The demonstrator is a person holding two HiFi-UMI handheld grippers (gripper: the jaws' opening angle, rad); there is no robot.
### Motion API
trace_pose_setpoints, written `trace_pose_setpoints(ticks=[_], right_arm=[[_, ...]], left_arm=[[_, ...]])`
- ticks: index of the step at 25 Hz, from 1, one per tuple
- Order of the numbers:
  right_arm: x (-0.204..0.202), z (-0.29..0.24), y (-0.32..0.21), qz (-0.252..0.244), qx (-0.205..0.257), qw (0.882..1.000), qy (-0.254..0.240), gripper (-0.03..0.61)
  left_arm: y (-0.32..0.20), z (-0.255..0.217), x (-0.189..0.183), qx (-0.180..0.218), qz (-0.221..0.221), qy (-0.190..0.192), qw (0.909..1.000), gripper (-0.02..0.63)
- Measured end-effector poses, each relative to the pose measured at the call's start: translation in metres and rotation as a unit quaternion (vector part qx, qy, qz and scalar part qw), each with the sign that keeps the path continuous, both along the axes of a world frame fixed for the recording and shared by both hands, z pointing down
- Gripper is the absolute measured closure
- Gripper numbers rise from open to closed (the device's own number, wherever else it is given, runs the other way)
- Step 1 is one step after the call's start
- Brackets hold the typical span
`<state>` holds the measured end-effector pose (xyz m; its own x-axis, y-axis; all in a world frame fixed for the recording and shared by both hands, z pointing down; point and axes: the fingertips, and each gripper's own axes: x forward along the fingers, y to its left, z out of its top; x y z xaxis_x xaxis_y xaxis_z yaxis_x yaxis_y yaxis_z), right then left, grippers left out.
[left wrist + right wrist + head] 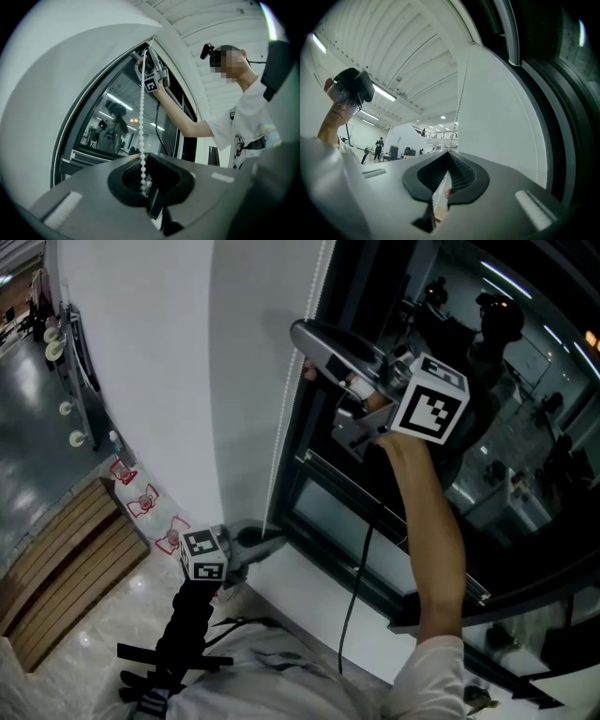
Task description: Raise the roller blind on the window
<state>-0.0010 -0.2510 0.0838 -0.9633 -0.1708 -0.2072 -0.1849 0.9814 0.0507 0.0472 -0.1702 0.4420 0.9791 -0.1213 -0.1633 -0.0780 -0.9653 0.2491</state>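
- bead chain (142, 117): white beads in a straight line between the two grippers. A second strand follows the window frame's edge from 12 o'clock down toward 7 o'clock in the head view.
- window (469, 465): dark glass, bare across the 1 to 5 o'clock part of the head view.
- white surface (141, 381): fills 9 to 12 o'clock beside the chain. whether it is blind fabric or wall cannot be told.
- right hand-held gripper (302, 352): raised high at 12 o'clock, its jaws clenched on the bead chain, which passes between the pads in the right gripper view.
- right arm (427, 521): bare forearm stretched upward from a white short sleeve at 5 o'clock to the marker cube.
- left hand-held gripper (272, 542): held low at 7 o'clock by the frame's bottom corner, pointing toward 3 o'clock. its jaws are clenched on the lower chain, whose beads drop between the pads in the left gripper view.
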Motion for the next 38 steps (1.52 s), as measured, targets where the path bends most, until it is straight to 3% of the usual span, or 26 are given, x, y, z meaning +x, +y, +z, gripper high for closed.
trace_pose_setpoints(ticks=[16, 27, 38], right_arm=[[0.0, 0.068, 0.007, 0.001, -0.028, 0.998, 0.052, 0.574], [-0.012, 0.17, 0.016, -0.005, -0.08, 0.991, 0.111, 0.574], [-0.018, 0.279, 0.035, -0.021, -0.151, 0.973, 0.172, 0.574]], left_arm=[[0.0, -0.004, 0.004, 0.017, 0.009, -0.004, 0.9998, 0.615], [-0.005, -0.007, 0.001, 0.008, 0.0, -0.004, 1.0, 0.615], [-0.007, -0.002, -0.001, 0.005, -0.005, -0.006, 1.0, 0.615]])
